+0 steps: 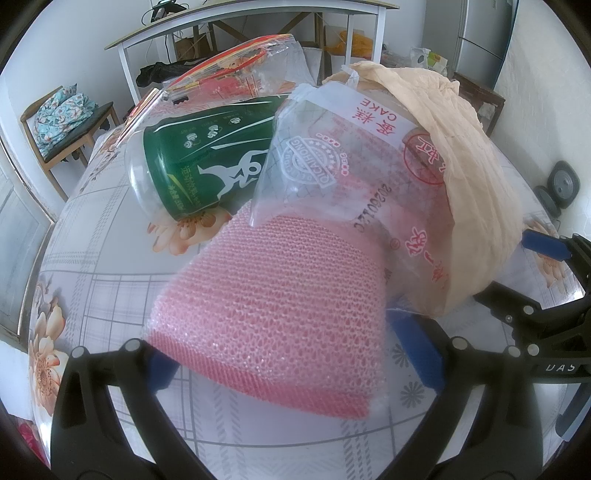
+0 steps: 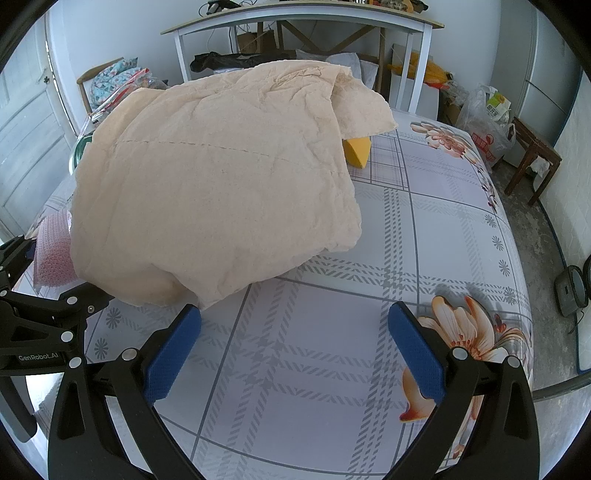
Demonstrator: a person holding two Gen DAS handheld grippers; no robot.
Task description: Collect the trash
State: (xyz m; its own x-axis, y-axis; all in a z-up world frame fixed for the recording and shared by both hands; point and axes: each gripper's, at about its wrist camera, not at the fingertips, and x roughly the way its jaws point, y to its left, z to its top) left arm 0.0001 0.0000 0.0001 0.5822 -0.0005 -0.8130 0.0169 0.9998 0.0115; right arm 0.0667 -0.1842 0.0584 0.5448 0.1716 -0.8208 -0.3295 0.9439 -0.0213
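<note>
A pile of trash lies on the flowered tablecloth [image 2: 317, 369]. A pink foam net [image 1: 273, 306] lies nearest, between the wide-apart fingers of my left gripper [image 1: 291, 358], which is open. Behind the net are a green plastic bottle [image 1: 207, 162] on its side, a clear cake wrapper [image 1: 343, 162] and a red-printed plastic bag [image 1: 229, 70]. Crumpled beige paper [image 2: 221, 184] drapes over the pile's right side, with something yellow [image 2: 356, 151] peeking from under it. My right gripper [image 2: 295, 350] is open over bare cloth, its left pad [image 2: 173, 350] just short of the paper's edge.
A white-framed desk [image 2: 295, 18] stands behind the table. A chair with floral fabric [image 1: 62, 110] is at the back left. Plastic bags [image 2: 487, 122] and a wooden stool [image 2: 532, 155] sit on the floor at right. The tablecloth's right half shows only its print.
</note>
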